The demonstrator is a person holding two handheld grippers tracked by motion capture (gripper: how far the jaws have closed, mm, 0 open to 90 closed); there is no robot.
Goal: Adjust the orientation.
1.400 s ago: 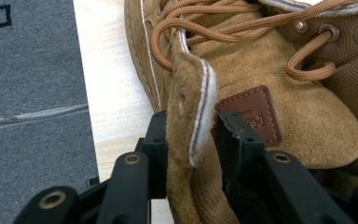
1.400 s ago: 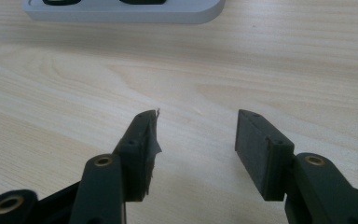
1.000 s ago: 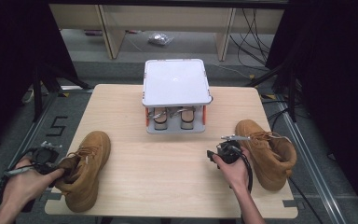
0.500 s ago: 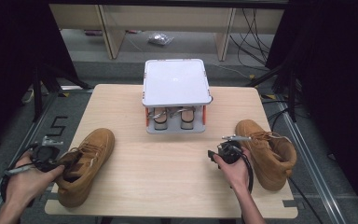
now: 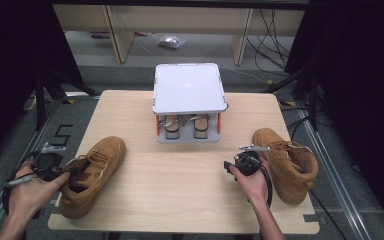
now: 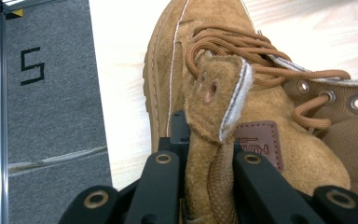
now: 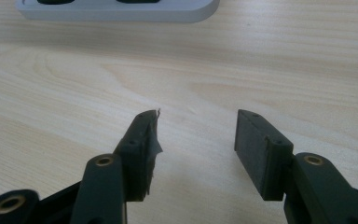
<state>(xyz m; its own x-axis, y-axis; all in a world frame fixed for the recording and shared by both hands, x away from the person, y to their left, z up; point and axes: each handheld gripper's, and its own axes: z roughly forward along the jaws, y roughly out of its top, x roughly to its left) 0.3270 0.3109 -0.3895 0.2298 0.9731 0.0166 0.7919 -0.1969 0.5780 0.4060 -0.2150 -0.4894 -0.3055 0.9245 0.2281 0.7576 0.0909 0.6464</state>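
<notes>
A wooden table (image 5: 190, 175) seen from above, with a person's forearms entering from the near edge, each hand holding a two-jaw gripper. At the near left, the left gripper (image 5: 55, 167) is clenched on the heel collar of a tan suede boot (image 5: 92, 175); in the left gripper view its two black jaws pinch the folded collar and pull tab of this left boot (image 6: 223, 116), with brown laces and metal eyelets just beyond. Over the last second this boot has swung: its toe, which earlier pointed almost straight toward the far edge, now angles toward the far right, aiming more at the middle of the table, and the heel sits nearer the left hand. At the near right, the right gripper (image 5: 245, 162) has stayed put beside the second tan boot (image 5: 285, 162), just to the left of it; in the right gripper view the right gripper (image 7: 198, 135) has its jaws spread wide over bare wood, holding nothing. At the far middle stands a small white shoe rack (image 5: 189, 102) with a flat top and a pair of shoes (image 5: 185, 126) on its lower shelf. The turn suggests the left boot is being lined up for the rack, while the right boot still waits to be grasped.
</notes>
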